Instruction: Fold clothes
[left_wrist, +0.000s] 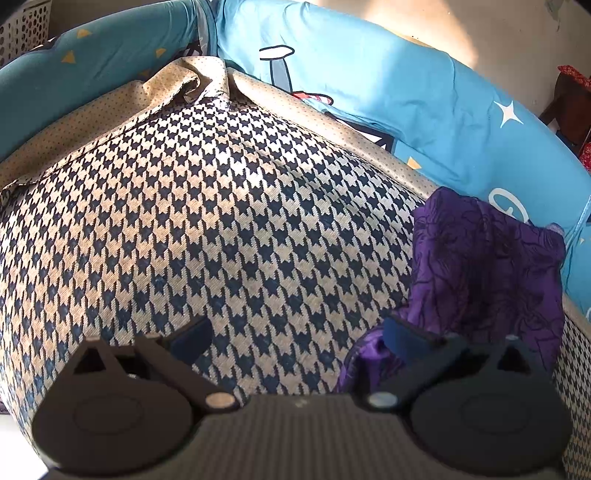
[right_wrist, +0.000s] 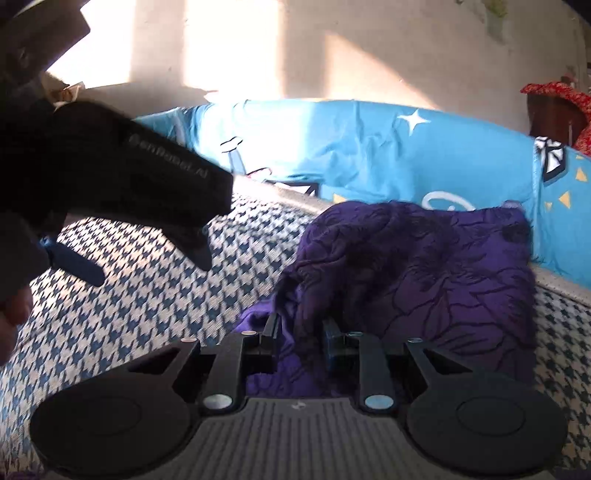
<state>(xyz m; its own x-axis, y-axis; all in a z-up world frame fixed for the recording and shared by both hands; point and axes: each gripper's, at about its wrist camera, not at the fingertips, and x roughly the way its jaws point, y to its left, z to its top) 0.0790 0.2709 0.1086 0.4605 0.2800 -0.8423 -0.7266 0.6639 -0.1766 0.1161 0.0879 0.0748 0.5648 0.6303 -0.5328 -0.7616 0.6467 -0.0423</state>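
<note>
A purple garment with a dark floral pattern (right_wrist: 424, 266) lies bunched on a houndstooth blanket (right_wrist: 140, 295). My right gripper (right_wrist: 301, 332) has its jaws narrowly apart with a fold of the purple cloth between the fingers. In the left wrist view the same purple garment (left_wrist: 487, 266) hangs bunched at the right. My left gripper (left_wrist: 295, 336) is open wide over the houndstooth blanket (left_wrist: 221, 221), its right finger (left_wrist: 400, 338) touching the purple cloth. The left gripper also shows in the right wrist view (right_wrist: 147, 254), above the blanket, left of the garment.
A light blue cartoon-print quilt (left_wrist: 406, 96) runs along the far side of the bed, also in the right wrist view (right_wrist: 369, 151). A teal pillow (left_wrist: 74, 74) lies at far left. A dark chair with red cloth (right_wrist: 554, 107) stands by the wall.
</note>
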